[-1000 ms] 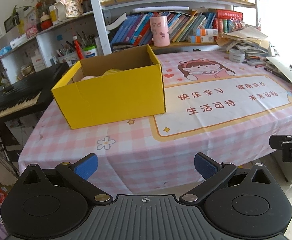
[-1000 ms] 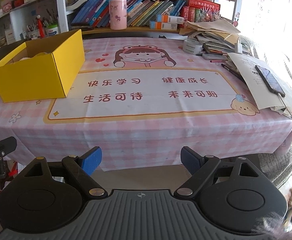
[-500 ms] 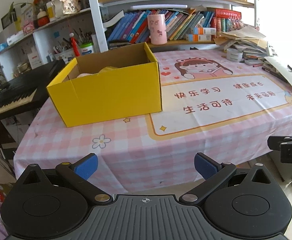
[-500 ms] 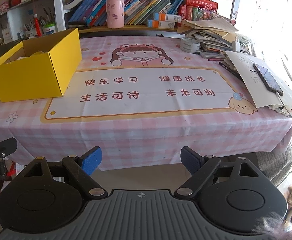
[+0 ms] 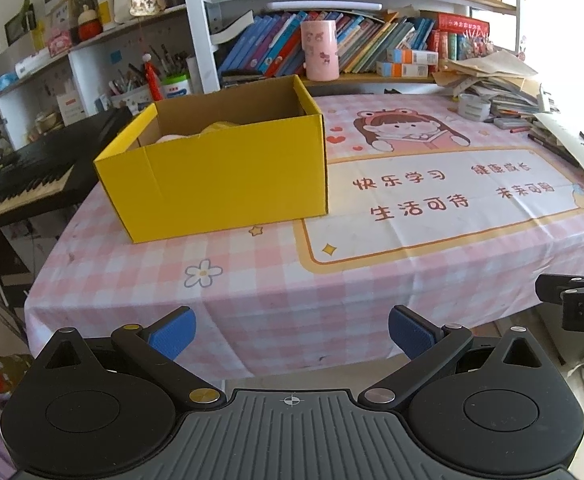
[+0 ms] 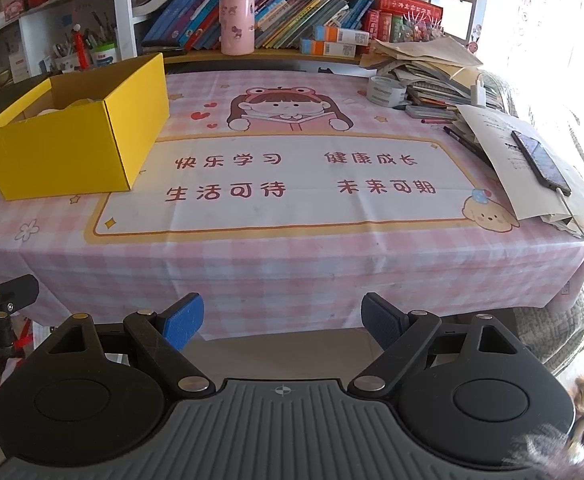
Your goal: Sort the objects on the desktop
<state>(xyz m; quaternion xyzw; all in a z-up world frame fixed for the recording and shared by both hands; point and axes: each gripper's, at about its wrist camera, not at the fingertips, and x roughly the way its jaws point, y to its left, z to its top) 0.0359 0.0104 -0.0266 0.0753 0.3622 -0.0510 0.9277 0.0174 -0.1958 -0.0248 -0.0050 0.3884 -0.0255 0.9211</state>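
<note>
On the tablecloth (image 6: pixel 252 256) covering your tabletop you can read four red phrases in the white panel: 快乐学习 and 健康成长 on the upper line, 生活可待 and 未来可期 below. The housing of the right gripper, at the right edge of your left wrist view, shows "DA", cut off by the frame. The left gripper's housing, in your right wrist view, shows "t.AI". The book spines are too small to read.

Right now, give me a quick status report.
Both grippers, left and right, open, empty. Yellow box on table, things inside. Nothing in the way.
</note>
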